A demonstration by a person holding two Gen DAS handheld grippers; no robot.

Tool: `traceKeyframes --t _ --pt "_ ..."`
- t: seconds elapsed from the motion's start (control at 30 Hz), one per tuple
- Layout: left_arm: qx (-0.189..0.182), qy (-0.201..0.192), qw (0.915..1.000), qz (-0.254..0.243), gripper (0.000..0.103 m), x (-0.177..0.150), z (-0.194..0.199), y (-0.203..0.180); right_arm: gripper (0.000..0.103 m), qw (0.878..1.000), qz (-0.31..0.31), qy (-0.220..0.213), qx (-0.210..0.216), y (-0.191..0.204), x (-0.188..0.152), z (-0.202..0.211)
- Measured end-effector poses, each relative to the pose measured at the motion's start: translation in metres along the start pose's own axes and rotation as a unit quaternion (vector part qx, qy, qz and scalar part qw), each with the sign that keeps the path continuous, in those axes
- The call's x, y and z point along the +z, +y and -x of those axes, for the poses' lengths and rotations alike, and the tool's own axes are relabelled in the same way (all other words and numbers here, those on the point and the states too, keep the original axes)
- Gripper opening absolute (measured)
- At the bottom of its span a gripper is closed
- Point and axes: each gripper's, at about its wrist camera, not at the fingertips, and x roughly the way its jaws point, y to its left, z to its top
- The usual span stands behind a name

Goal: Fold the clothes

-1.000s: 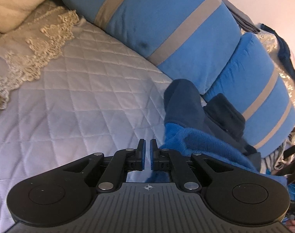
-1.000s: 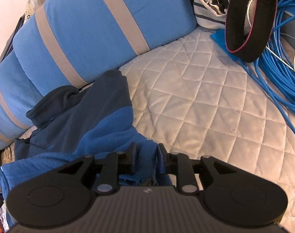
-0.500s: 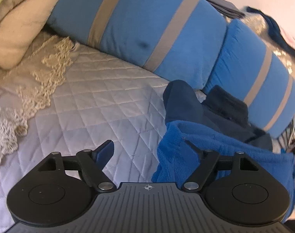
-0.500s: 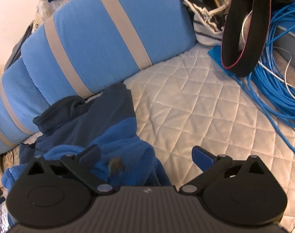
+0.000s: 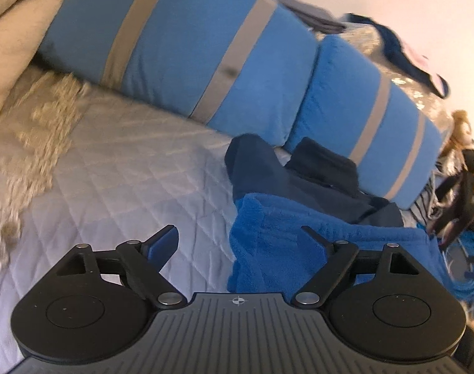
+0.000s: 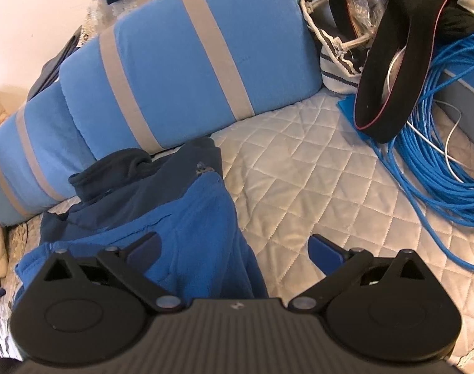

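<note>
- Left hand-held gripper (image 5: 241, 243): released, jaws just opened wider, left pad over bare quilt, right pad over the fleece edge without pressing it.
- Right hand-held gripper (image 6: 234, 247): released, spread fully after just opening, fleece lying beneath the gap, nothing pinched.
- Best now, probably: lift clear without snagging the pile, then smooth or pick the next fold edge, both corners together.
- Fleece jacket (image 6: 187, 215): bright blue body, navy shoulders and collar, thick and soft, bunched rather than flat, resting on the quilted bed (image 6: 315, 168) against the blue striped bolsters (image 6: 187, 71).
</note>
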Motion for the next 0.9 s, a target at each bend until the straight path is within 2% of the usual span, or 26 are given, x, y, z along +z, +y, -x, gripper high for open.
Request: traceKeyframes --t 0.1,0.4,0.73,0.9 --pt "-0.001 -0.002 0.9995 -0.03 0.084 -0.001 -0.006 0.002 0.103 1.0 0.003 0.005 -0.006 -0.001 -0.004 0.002" --pt "-0.059 0.011 0.9977 -0.033 0.084 0.011 -0.022 0.003 0.103 1.0 -0.001 0.021 -0.019 -0.005 -0.012 0.0" --pt "-0.073 0.047 0.9908 -0.103 0.083 0.011 -0.059 -0.009 0.103 0.999 0.015 0.031 -0.011 0.01 -0.017 -0.004" --pt "-0.083 0.049 0.9831 -0.155 0.083 0.004 -0.06 -0.031 0.103 0.999 0.02 0.036 -0.008 0.014 -0.019 -0.006"
